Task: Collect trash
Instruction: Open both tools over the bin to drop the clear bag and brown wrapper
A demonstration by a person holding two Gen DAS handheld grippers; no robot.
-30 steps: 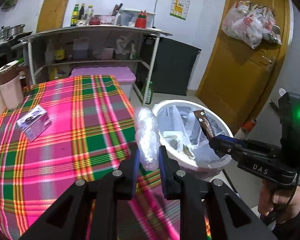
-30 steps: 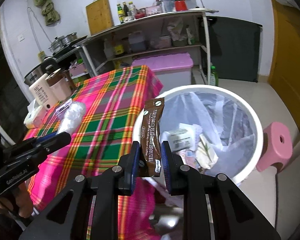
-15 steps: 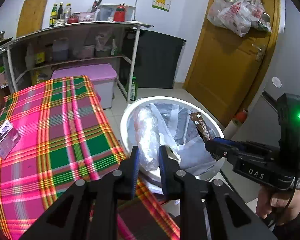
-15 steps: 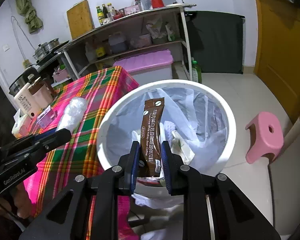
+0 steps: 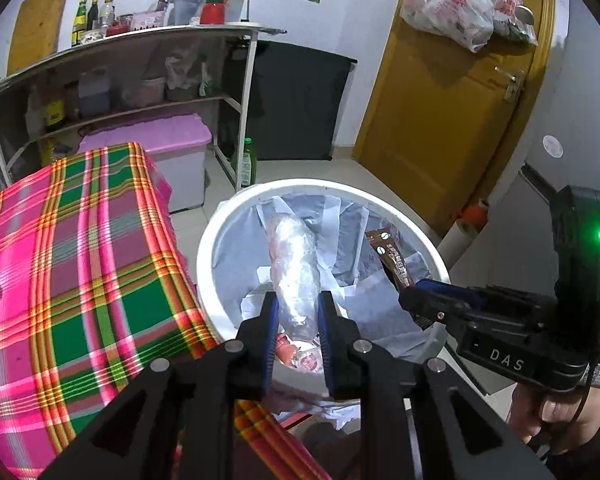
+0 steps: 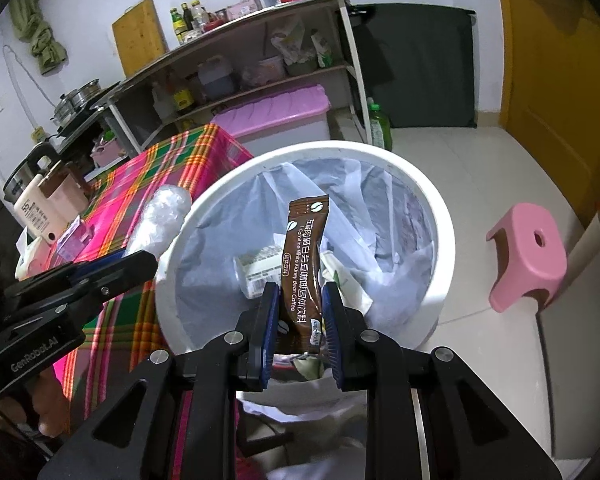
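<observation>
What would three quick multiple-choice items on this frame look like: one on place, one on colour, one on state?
1. Where is the crumpled clear plastic wrap held by the left gripper?
A. flat on the plaid tablecloth
B. over the round white trash bin
C. on the shelf

2. What colour is the small plastic stool on the floor?
A. pink
B. blue
C. green

3. What is the state of the right gripper?
A. open and empty
B. shut with nothing in it
C. shut on the brown coffee sachet

Answers:
1 B, the wrap shows against the bin's liner.
2 A, the stool is plainly pink.
3 C, the sachet stands pinched between both fingers.
</observation>
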